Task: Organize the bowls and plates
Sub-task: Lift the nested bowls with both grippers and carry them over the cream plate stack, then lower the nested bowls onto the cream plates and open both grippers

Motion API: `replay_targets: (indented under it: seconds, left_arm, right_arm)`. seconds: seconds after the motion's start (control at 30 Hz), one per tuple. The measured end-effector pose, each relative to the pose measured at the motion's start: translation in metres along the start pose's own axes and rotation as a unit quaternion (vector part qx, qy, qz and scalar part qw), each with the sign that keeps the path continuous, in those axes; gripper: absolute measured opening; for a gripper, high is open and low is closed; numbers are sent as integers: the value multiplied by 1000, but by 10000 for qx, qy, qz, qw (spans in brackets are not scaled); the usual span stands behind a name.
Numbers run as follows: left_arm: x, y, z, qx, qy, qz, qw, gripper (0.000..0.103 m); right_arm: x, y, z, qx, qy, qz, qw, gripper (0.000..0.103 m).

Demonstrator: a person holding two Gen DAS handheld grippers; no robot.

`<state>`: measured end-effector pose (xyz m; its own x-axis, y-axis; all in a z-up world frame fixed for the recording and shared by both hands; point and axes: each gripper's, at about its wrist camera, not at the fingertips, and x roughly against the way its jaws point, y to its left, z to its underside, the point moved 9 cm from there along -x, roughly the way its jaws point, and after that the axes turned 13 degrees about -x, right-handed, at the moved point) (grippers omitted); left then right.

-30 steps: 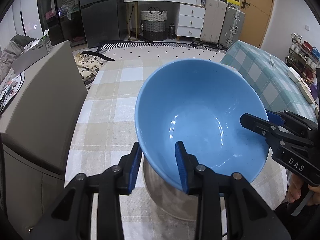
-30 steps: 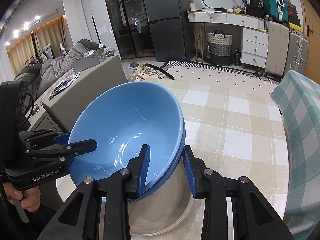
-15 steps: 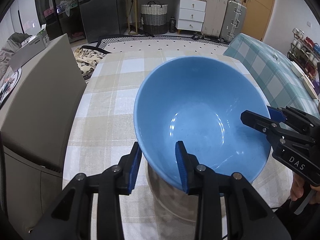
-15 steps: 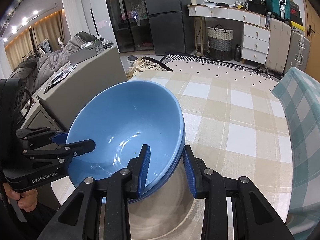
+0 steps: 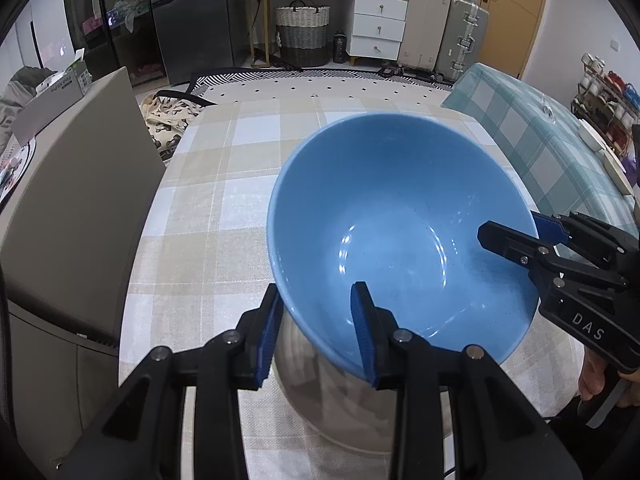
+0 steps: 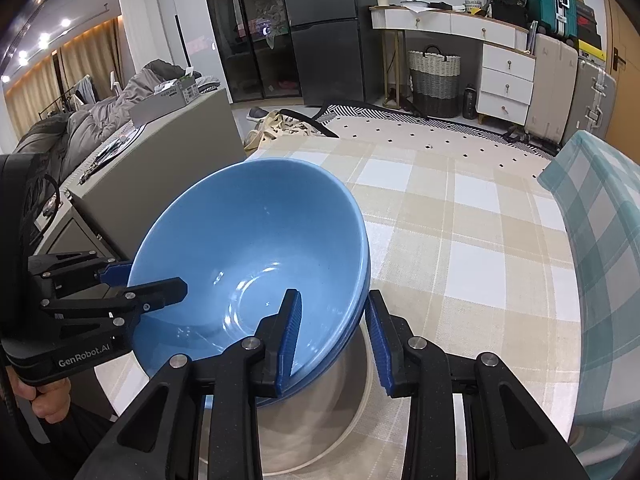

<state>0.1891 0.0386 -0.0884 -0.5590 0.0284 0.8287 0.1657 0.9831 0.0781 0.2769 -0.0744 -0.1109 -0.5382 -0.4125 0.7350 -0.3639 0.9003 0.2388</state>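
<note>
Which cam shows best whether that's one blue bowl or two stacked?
Right wrist view: the blue bowl's side profile shows a second rim nested just under the top one, by the right hand-held gripper. Left wrist view looks into the bowl; only one rim shows.

We count two nested blue bowls [image 6: 256, 248], one white plate [image 6: 320, 432] beneath them, and two grippers.
</note>
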Motion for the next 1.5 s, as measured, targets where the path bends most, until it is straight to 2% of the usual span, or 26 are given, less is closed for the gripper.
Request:
replay_targets:
  seconds: [0.37, 0.57, 0.7, 0.77, 0.83, 0.9, 1.1, 1.2, 1.27, 1.33, 1.5]
  left_arm:
    - [2, 0, 1, 1, -44, 35, 10000, 35]
    - [2, 0, -1, -29, -71, 68, 9999, 38]
    - [-1, 1, -2, -13, -61, 87, 9999, 46]
    - [-1, 3, -3, 38, -83, 111, 9999, 51]
    - [-1, 5, -3, 84, -93, 148, 9998, 57]
    - [0, 7, -4, 124, -98, 182, 9997, 60]
    - [3, 10, -4, 158, -170, 224, 9995, 68]
    - [7, 13, -6, 221, -253, 225, 9992, 82]
    - [10, 13, -9, 199, -318, 217, 9991, 88]
    - [13, 15, -11, 205, -394, 219, 9988, 100]
    - [21, 16, -10, 205, -607, 177, 9978, 103]
  right_arm:
    - [-3, -2, 3, 18, 52, 1, 10000, 35]
    - [-6, -2, 3, -38, 71, -35, 10000, 40]
    - [-5, 1, 1, 3, -5, -62, 10000, 51]
    - [-5, 1, 0, 7, -20, -47, 10000, 53]
    - [-5, 1, -1, -8, -36, -60, 10000, 67]
    - [-4, 0, -2, -39, -85, -52, 9999, 74]
    - [-3, 0, -4, -56, -84, -63, 9999, 80]
    - [-3, -1, -4, -51, -84, -91, 9999, 83]
    - [-1, -1, -5, -23, -117, -56, 9999, 88]
    - [1, -3, -6, -33, -142, -35, 9999, 95]
    - [8, -8, -8, -88, -218, 1, 9997, 98]
